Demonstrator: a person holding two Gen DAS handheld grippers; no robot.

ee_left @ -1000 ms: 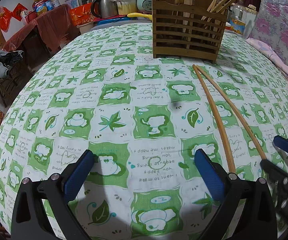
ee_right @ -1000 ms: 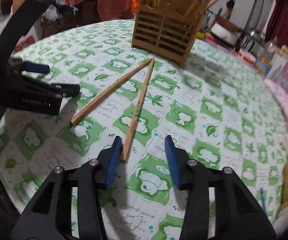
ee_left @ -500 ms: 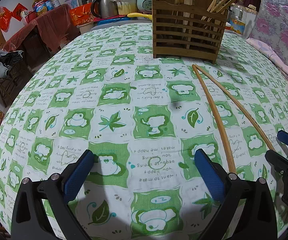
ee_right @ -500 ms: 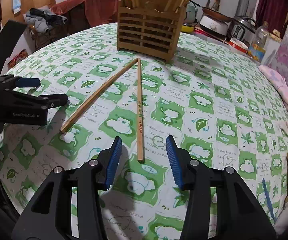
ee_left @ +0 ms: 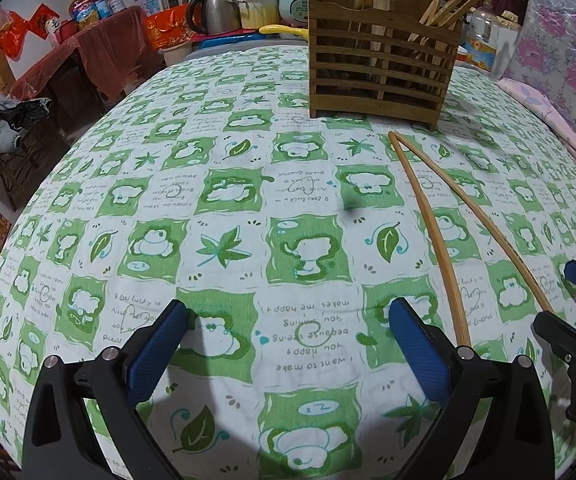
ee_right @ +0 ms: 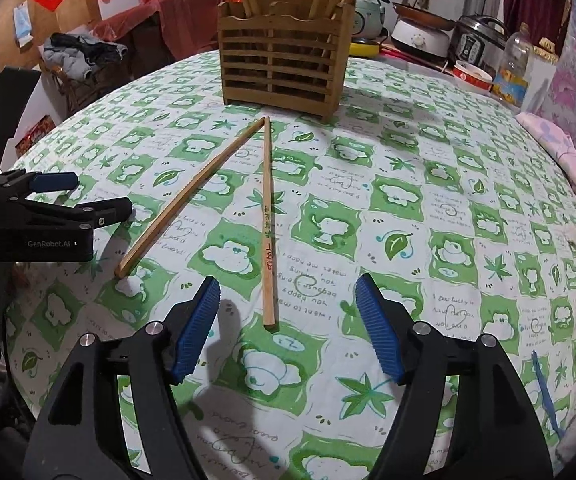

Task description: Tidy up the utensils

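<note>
Since a second ago the right tool [ee_right: 288, 328] has swung square to the nearer chopstick and its jaws are opening, with that stick's near end lying on the cloth just ahead of the gap, touched by neither pad. Nothing else on the table [ee_left: 207, 200] has shifted.

Going from the left: the left tool [ee_left: 283, 344] hangs over bare tablecloth, jaws wide apart and empty, no utensil under it. Next comes the left chopstick [ee_right: 191, 196], slanting away from its blunt near end. Beside it lies the printed chopstick [ee_right: 267, 220], running almost straight away from the right tool. Their far tips meet in a narrow V just short of the wooden holder [ee_right: 283, 68], which stands upright at the far side of the table with other chopsticks already in its compartments.

To my eye the widening jaws mean a pickup of the printed chopstick is being set up, ahead of carrying it to the holder; both sticks are not yet put away.
</note>
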